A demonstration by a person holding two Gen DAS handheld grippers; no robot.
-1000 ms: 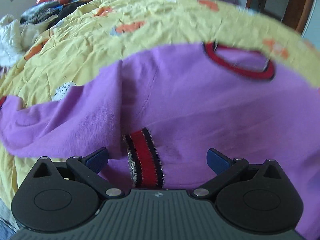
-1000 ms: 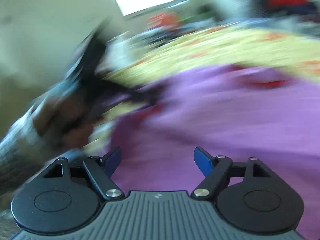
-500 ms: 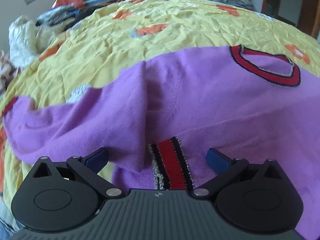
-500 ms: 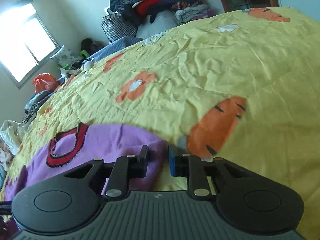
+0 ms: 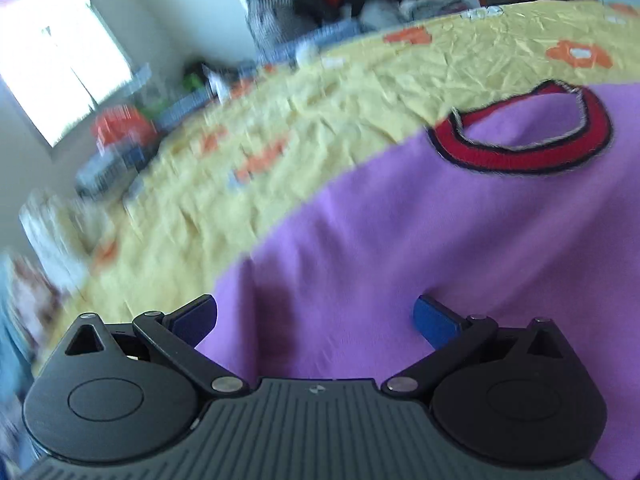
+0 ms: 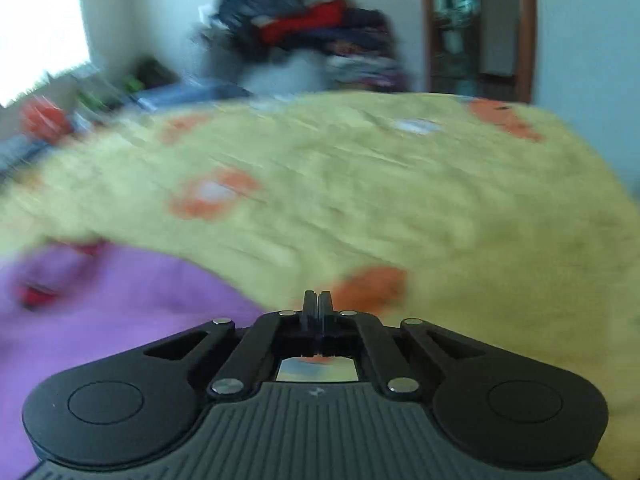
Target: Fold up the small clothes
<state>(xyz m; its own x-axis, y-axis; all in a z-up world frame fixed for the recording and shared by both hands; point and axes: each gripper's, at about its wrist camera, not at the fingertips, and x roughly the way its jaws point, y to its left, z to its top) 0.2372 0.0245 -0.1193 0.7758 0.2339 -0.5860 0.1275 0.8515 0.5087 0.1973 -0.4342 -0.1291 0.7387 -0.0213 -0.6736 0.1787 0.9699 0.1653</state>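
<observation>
A purple sweater (image 5: 400,240) with a red, dark-edged collar (image 5: 520,152) lies spread on the yellow bedsheet (image 5: 340,120). My left gripper (image 5: 316,320) hovers low over the sweater's body, open, with flat cloth below the gap and nothing pinched. In the right wrist view the sweater (image 6: 120,300) fills the lower left and its edge runs up to my right gripper (image 6: 318,300). That gripper's fingers are pressed fully together at the cloth's edge, against the yellow sheet (image 6: 440,208). Both views are blurred.
A heap of dark and red clothes (image 6: 304,28) is piled at the head of the bed. Bags and an orange bundle (image 5: 120,128) lie along the far left side under a bright window (image 5: 60,68). A wooden door frame (image 6: 528,28) stands at the back right.
My right gripper went from wide open to fully shut at the sweater's edge. The left view swung right; the striped cuff between its fingers has dropped out of view.
</observation>
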